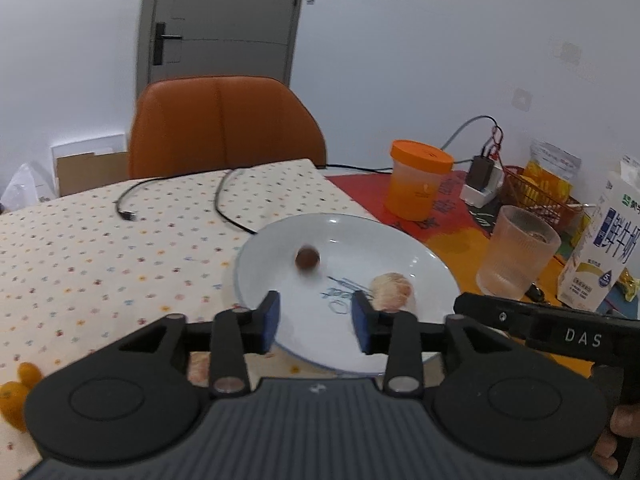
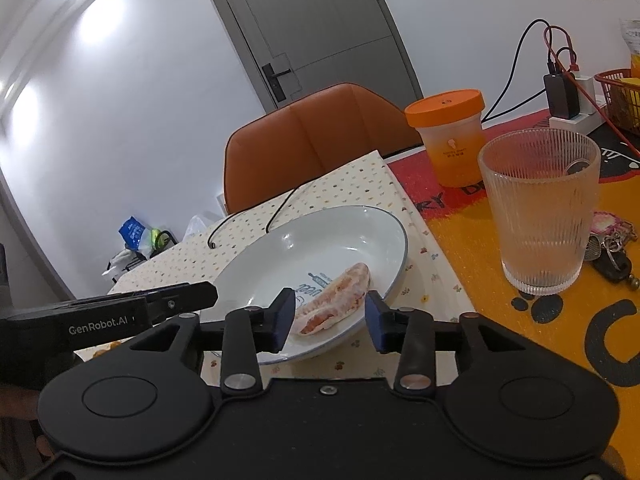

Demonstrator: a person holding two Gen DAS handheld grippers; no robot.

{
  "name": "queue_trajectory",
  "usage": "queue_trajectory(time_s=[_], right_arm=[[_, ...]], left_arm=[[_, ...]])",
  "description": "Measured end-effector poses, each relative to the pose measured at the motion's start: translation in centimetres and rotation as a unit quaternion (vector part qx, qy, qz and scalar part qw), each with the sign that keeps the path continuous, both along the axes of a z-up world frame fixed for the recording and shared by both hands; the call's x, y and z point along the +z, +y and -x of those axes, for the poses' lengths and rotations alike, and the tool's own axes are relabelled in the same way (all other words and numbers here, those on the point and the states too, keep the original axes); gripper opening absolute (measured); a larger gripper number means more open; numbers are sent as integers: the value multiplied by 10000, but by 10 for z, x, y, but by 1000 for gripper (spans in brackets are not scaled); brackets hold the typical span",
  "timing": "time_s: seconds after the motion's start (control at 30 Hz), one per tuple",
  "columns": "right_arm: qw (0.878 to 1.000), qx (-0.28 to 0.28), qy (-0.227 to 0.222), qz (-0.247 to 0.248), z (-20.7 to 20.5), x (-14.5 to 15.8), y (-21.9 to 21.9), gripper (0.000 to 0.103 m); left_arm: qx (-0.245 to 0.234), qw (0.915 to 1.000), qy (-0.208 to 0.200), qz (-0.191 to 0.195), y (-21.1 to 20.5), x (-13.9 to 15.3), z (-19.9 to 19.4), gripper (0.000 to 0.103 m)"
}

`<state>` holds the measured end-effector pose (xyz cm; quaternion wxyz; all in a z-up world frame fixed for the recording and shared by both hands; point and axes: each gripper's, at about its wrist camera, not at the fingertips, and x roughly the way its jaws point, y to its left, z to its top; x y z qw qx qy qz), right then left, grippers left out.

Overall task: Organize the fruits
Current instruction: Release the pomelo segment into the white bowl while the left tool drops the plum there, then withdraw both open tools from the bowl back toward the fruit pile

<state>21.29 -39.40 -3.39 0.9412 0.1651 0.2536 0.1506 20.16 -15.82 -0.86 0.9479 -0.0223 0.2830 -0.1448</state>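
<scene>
A white plate (image 1: 420,256) sits on the patterned tablecloth. On it lie a small brown round fruit (image 1: 307,258), blurred, and a peeled citrus piece (image 1: 391,292). My left gripper (image 1: 316,322) is open and empty above the plate's near rim. In the right wrist view the plate (image 2: 384,224) holds the peeled citrus piece (image 2: 340,296), which lies just beyond my open right gripper (image 2: 328,322). Small orange fruits (image 1: 18,394) lie at the table's near left.
An orange-lidded jar (image 1: 418,180), a ribbed glass (image 1: 516,256), a milk carton (image 1: 600,248), a red basket (image 1: 536,196) and a charger stand to the right. Black cables (image 1: 224,200) cross the cloth. An orange chair (image 1: 224,124) stands behind. Keys (image 2: 612,248) lie by the glass (image 2: 540,208).
</scene>
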Motion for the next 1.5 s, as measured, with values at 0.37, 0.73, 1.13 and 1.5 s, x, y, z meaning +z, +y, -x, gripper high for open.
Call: queue_trajectory(time_s=[0.37,0.73,1.13,1.5], right_arm=[[9995,259,-154,10,4,4,23,63],[9985,352,-355,206,7,14,58,97],[9949,833,-439,361,14,21,96,103],[9909,1218,-309,478,13,17,123,103]], left_arm=[[454,9989,-127,-62,42,13,19,81],[958,9950,-248,-143,92,23,43,88],[1288,9913,-255,-76,122,23,63,88],[1721,9850,-103,-68,157,13,82,88]])
